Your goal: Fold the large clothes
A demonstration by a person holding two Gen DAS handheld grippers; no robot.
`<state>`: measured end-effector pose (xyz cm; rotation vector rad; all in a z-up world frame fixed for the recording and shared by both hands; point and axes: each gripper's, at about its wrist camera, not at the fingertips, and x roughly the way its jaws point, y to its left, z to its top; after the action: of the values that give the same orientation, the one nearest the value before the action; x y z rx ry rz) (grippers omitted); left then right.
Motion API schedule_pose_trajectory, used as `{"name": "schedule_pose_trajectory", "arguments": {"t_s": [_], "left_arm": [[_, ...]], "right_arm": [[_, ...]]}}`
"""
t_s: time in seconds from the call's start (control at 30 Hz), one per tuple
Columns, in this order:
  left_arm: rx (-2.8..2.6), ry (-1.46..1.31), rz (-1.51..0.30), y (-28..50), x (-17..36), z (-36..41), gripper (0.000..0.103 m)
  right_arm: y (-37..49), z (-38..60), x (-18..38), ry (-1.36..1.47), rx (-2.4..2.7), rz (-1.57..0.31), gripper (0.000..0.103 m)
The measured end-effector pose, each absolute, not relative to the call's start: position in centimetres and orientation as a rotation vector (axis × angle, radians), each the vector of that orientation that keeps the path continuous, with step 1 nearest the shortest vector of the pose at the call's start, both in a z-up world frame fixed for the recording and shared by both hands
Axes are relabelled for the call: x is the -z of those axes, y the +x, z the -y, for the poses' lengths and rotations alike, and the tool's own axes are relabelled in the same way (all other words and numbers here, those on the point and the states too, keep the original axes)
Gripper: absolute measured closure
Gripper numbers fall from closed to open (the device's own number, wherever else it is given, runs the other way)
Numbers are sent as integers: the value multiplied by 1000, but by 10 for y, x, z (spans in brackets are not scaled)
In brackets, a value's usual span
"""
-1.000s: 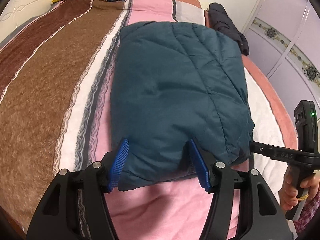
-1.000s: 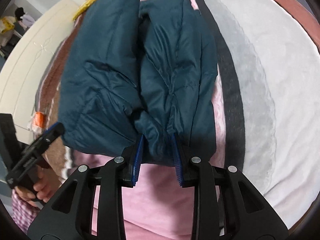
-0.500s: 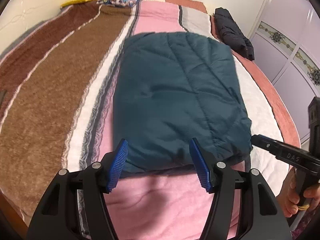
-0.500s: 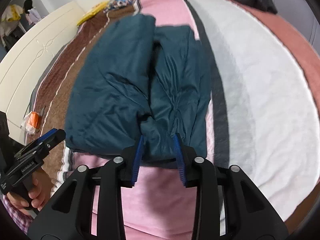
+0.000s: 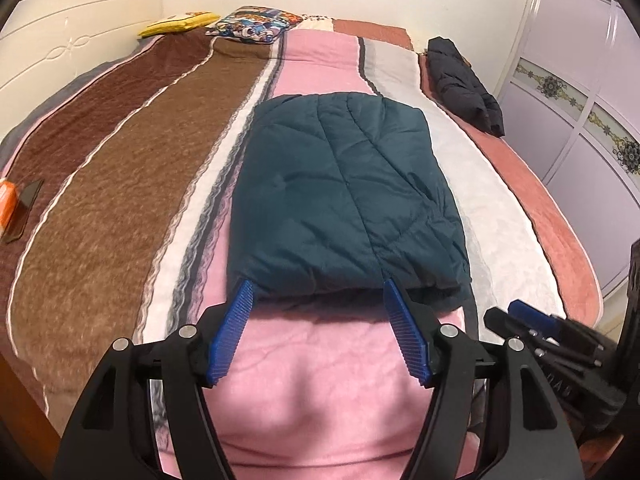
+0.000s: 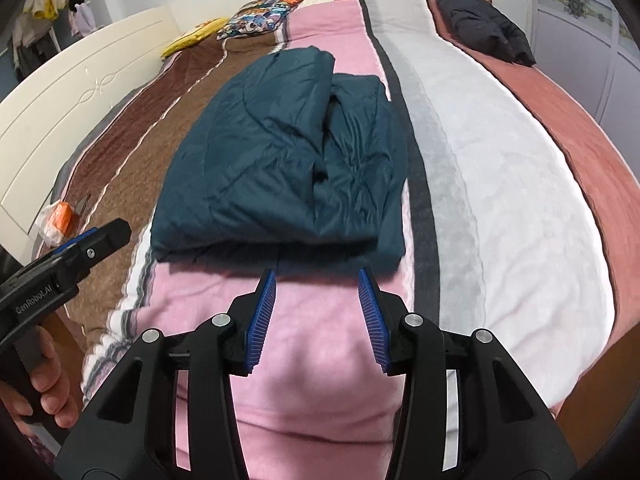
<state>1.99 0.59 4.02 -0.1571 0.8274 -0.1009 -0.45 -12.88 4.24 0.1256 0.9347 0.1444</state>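
Note:
A dark teal quilted jacket (image 5: pixel 344 196) lies folded in a rectangle on the striped bed; it also shows in the right wrist view (image 6: pixel 280 160), with a second folded layer at its right side. My left gripper (image 5: pixel 318 292) is open and empty, just in front of the jacket's near edge. My right gripper (image 6: pixel 318 280) is open and empty, a little in front of the near edge. Each gripper shows at the edge of the other's view: the right one (image 5: pixel 520 320), the left one (image 6: pixel 100 240).
A black jacket (image 5: pixel 464 84) lies folded at the bed's far right. A patterned pillow (image 5: pixel 256 24) and a yellow item (image 5: pixel 176 26) lie at the head. An orange packet (image 6: pixel 60 216) sits at the left edge. A wardrobe (image 5: pixel 592 120) stands on the right.
My right gripper opened and let go of the jacket's near edge. Both grippers pulled back and rose away from the jacket, which now lies flat on the bed.

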Motion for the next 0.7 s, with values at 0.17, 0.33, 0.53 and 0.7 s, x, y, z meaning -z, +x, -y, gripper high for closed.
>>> {"name": "schedule_pose_trajectory", "arguments": {"t_s": [0.17, 0.33, 0.53, 0.7], "left_arm": [[96, -153, -820, 2, -43, -3, 37], [87, -150, -811, -13, -43, -1, 37], [63, -145, -821, -25, -34, 2, 37], [48, -139, -834, -33, -27, 4, 37]], "right_arm": [[-20, 123, -43, 115, -137, -923, 60], [-31, 121, -44, 113, -127, -912, 59], [-45, 113, -38, 70, -107, -898, 59], [-53, 108, -28, 46, -104, -905, 59]]}}
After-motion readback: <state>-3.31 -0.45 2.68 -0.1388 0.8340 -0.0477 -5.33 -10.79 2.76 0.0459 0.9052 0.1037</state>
